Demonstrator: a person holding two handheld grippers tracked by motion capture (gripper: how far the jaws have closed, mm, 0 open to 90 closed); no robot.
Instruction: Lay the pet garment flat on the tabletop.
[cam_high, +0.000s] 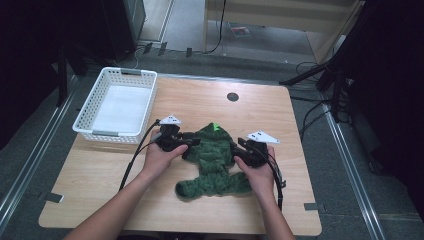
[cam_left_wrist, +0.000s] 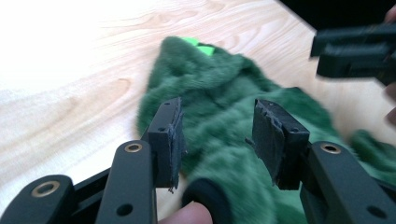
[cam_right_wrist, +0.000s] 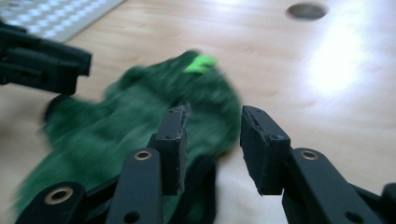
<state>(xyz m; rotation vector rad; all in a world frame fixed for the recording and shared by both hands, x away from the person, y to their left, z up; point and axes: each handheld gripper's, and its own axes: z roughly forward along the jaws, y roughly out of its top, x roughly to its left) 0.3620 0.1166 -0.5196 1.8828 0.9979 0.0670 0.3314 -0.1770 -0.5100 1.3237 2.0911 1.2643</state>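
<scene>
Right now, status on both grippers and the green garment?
Left gripper open, at garment's left side. Right gripper open, at its right edge. Green fuzzy garment flat on table, ungrasped. White basket off to left, nothing blocking.

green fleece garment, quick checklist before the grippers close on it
1. Left gripper open: ok, jaws apart with fleece between them.
2. Right gripper open: ok, jaws apart at the garment's edge.
3. Green fleece garment lying on the table: ok, spread between both grippers.
4. Fabric already pinched by either gripper: cannot tell, the gripper views are blurred.
5. White basket free to receive it: ok, it looks empty, at the table's far left.
6. Grippers apart from each other: ok, one at each side of the garment.
</scene>
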